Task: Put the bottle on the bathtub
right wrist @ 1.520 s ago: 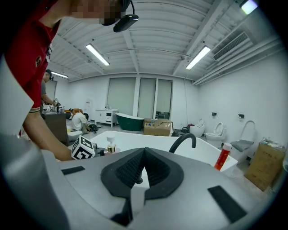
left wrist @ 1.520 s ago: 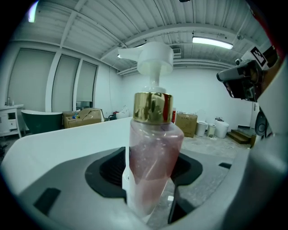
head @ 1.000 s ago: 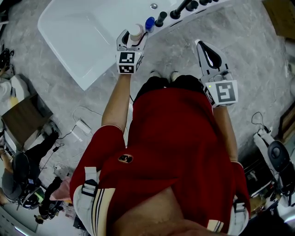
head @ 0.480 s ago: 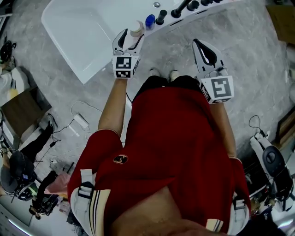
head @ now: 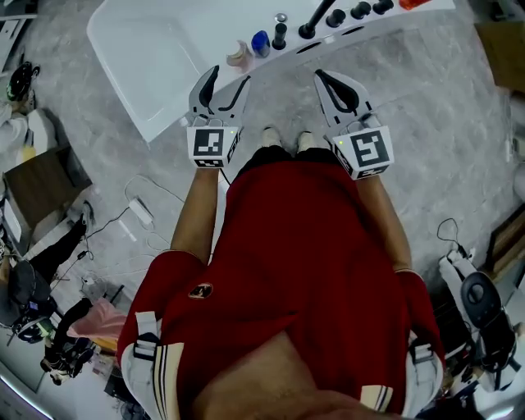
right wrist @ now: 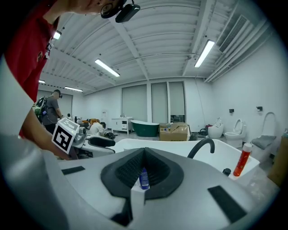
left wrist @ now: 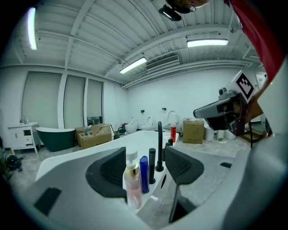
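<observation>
looking down past a red short-sleeved shirt [head: 312, 246] toward a white glossy bathtub [head: 139, 57] on a grey marbled floor [head: 443, 107]. upright on the tub's near rim: a clear pinkish pump bottle with a gold collar and white cap [head: 239, 55], just beside a slim blue bottle [head: 261, 43], then a short black cylindrical fitting [head: 280, 34] and a tall black spout [head: 316, 20]. left gripper [head: 227, 78] near the pinkish bottle but apart from it, jaws spread wide and empty. in the left gripper view, that bottle [left wrist: 132, 186] framed between the two black pads, standing beyond them on the rim [left wrist: 81, 155]. right gripper [head: 321, 75] short of the rim, over the floor, jaws closed tip to tip on nothing. through the loop between its pads, only the blue bottle [right wrist: 143, 178], well beyond. farther along the rim, a red-orange bottle [right wrist: 243, 160].
</observation>
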The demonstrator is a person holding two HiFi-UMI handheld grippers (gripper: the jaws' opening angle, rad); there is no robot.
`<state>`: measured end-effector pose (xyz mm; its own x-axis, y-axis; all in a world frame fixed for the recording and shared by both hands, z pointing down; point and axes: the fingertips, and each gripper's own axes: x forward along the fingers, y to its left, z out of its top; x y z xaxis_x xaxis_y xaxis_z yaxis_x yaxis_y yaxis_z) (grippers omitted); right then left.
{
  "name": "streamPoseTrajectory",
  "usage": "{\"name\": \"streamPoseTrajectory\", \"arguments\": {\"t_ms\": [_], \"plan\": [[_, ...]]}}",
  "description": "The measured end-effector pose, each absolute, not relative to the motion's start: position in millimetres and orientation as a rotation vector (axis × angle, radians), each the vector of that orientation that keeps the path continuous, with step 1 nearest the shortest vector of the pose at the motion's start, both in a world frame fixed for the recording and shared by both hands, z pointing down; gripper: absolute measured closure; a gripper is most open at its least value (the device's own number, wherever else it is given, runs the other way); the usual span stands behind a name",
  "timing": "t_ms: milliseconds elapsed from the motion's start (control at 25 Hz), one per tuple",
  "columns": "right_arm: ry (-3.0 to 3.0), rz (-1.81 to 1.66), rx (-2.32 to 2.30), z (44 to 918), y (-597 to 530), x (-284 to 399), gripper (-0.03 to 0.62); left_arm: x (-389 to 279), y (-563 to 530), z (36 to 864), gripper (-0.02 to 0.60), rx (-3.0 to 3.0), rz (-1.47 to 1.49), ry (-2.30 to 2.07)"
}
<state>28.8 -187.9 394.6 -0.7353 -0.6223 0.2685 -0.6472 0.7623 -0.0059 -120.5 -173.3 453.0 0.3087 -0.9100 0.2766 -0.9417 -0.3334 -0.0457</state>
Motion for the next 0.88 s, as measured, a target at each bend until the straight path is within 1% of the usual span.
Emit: {"name": "streamPoseTrajectory", "arguments": {"t_ms": [320, 520, 720, 880], "plan": [[-2.79, 0.146, 0.95, 381, -172, 34, 0.594, -77, -151, 391, 0.33, 2.531, 0.279, -1.745], [-2.846, 0.137, 0.928, 369, -166, 35, 0.594, -59, -139, 367, 0.364, 2.559, 0.213, -1.752], [-2.892, 0.12, 0.891, 356, -155, 29, 0.594, -51, -132, 350, 0.447, 2.585, 0.199, -1.783], [-2.91, 0.102, 0.857, 351, -146, 24, 0.594, -52, -128, 342, 0.531, 2.583, 0.195, -1.831]]}}
